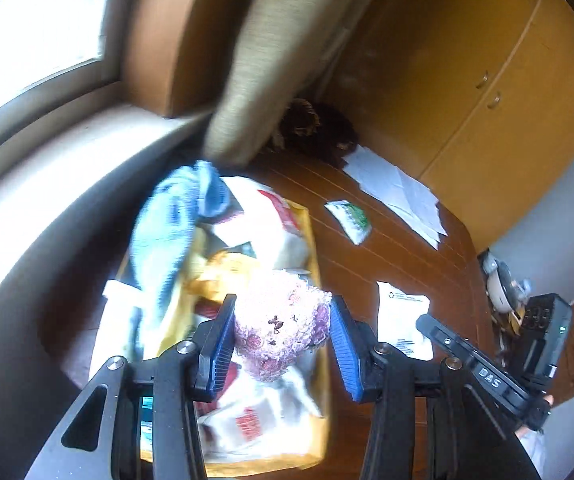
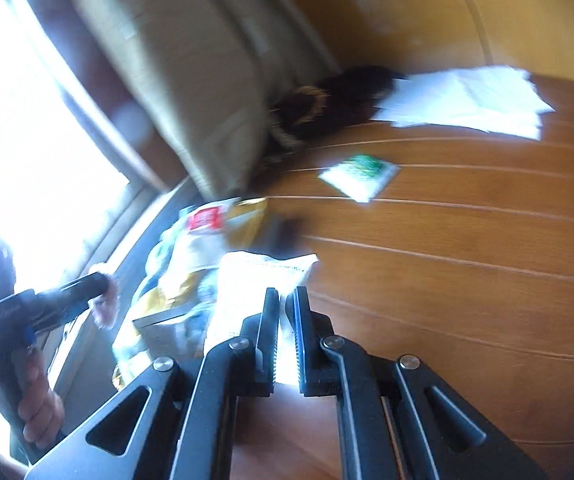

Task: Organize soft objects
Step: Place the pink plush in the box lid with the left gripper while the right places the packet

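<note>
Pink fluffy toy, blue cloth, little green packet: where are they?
Pink fluffy toy (image 1: 283,332): left wrist view, on its fuzzy middle.
Blue cloth (image 1: 171,232): left wrist view, on its middle fold.
Green packet (image 2: 361,176): right wrist view, on its middle.

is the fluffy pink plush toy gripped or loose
Gripped: the fluffy pink plush toy sits squeezed between the left gripper and its blue pads, lifted above the clutter.

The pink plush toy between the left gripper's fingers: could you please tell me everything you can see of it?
The pink plush toy is a small fuzzy ball of pale pink and mauve curls with dark dots like a face. It sits between the left gripper's blue-padded fingers, which appear to clasp it from both sides, above a yellow bag of packets. Glare washes out its top.
</note>
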